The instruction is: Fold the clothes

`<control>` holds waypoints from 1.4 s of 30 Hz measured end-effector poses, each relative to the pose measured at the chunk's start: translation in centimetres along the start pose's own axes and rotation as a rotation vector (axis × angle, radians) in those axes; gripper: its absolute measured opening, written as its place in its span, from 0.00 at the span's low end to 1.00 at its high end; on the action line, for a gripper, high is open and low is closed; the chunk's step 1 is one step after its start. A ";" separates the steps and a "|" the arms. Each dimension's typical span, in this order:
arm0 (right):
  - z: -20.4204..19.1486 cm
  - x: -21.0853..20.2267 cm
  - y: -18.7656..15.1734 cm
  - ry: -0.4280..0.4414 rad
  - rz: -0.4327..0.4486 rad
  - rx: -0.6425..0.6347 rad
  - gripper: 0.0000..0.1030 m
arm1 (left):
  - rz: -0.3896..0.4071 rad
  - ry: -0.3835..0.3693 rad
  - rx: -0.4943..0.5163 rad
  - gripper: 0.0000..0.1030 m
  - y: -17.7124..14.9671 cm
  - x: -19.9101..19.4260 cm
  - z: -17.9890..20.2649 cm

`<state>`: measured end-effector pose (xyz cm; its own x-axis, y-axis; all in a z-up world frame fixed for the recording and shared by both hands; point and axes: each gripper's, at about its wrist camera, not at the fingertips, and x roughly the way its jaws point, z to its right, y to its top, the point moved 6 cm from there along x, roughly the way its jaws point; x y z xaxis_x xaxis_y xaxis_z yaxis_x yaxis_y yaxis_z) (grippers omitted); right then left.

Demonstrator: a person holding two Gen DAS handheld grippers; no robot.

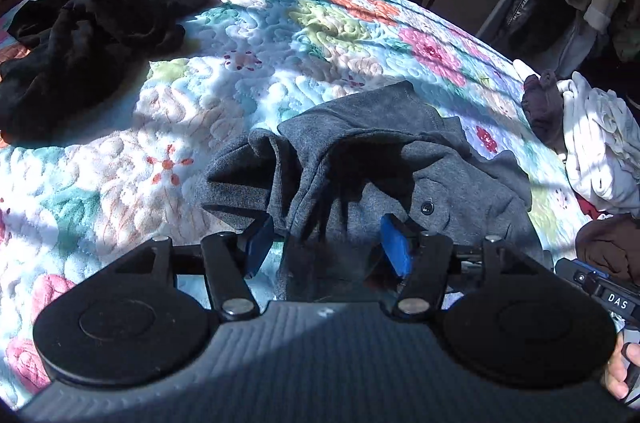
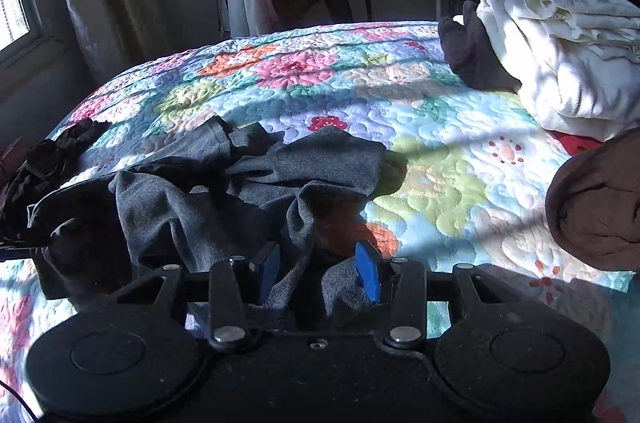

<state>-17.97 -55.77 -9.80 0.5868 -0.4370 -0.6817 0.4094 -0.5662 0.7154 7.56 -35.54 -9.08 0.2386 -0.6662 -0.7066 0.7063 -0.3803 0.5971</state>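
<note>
Left wrist view: left gripper (image 1: 327,243) low over a flowered quilt (image 1: 248,63), blue pads (image 1: 396,247) set wide, crumpled grey shirt (image 1: 380,159) bunched between them, no firm pinch visible. One dark button (image 1: 427,208) showing near the right pad. Black garment (image 1: 80,39) heaped far left, white clothes (image 1: 600,151) piled at the right edge, well apart from the shirt.

Right wrist view: right gripper (image 2: 318,269) near the quilt (image 2: 460,159), pads (image 2: 370,273) apart with a fold of the same grey shirt (image 2: 208,175) rising between them, not squeezed. White clothes (image 2: 560,55) far right, beside a dark brown garment (image 2: 472,55). Black garment (image 2: 44,163) at far left, brown cloth (image 2: 600,207) at near right
</note>
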 end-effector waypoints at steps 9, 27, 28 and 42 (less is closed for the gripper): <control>-5.7 -0.1 -7.7 0.065 -0.121 -0.184 0.52 | -0.100 -0.067 -0.068 0.65 -3.0 2.6 0.8; -5.2 1.6 -1.9 -0.101 0.168 -0.178 0.08 | 0.251 0.105 -0.017 0.16 1.1 1.9 -1.4; -4.8 0.6 -1.1 -0.121 0.207 -0.189 0.07 | 0.263 0.077 -0.034 0.16 1.3 1.0 -1.5; 3.6 -0.2 4.0 -0.206 0.112 0.051 0.18 | 0.025 -0.012 -0.207 0.26 0.3 2.2 -3.3</control>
<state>-18.97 -60.49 -7.40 0.4693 -0.6294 -0.6194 0.3107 -0.5389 0.7830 10.52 -35.00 -11.71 0.2503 -0.6818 -0.6874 0.8224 -0.2249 0.5225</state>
